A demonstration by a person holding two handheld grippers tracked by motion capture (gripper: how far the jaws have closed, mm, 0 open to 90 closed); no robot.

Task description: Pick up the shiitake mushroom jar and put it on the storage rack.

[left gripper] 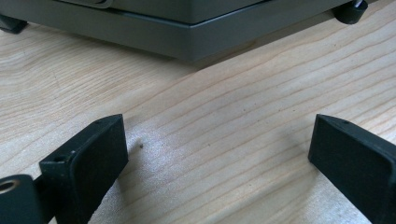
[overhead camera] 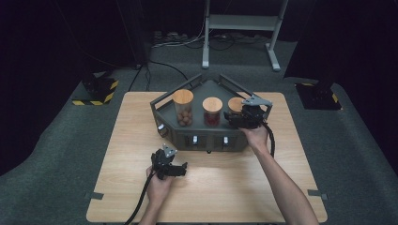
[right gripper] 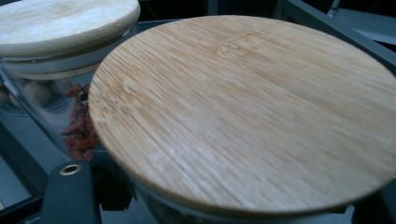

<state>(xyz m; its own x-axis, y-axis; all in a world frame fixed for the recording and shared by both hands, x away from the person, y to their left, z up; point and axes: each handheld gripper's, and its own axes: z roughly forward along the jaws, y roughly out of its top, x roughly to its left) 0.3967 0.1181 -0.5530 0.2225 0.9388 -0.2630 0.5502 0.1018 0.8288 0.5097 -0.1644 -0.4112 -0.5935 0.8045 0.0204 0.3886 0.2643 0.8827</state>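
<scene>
**Right tongs clamped on the right-hand jar in the grey rack; left tongs idle on the bench**

Shown from above: a grey angular rack (overhead camera: 202,136) standing mid-bench (overhead camera: 141,197), carrying three glass jars with bamboo lids in a row. Right tongs (overhead camera: 238,120) closed around the rightmost jar (overhead camera: 234,105) just below its lid, gripping the glass from the side nearest the person; lid (right gripper: 243,112) seen from the right gripper view looming over the jaws, which sit low at either edge. Grip placed under the lid rim, probably so the jar can be lifted straight up out of its seat without slipping. Left tongs (overhead camera: 180,169) resting low on the bench in front of the rack, jaws spread wide with nothing but bare wood between them (left gripper: 219,154), evidently parked clear of the working hand.

Neighbouring items: middle jar (overhead camera: 212,111) with red dried fruit just beside the gripped one, tall left jar (overhead camera: 183,107) with round brown nuts farther off. Obstacles: raised rack rail (overhead camera: 256,96) behind and right of the gripped jar, and the middle jar close on its left, leaving upward as the freest exit. Beyond the bench: carpeted floor, cables, a metal stand.
</scene>
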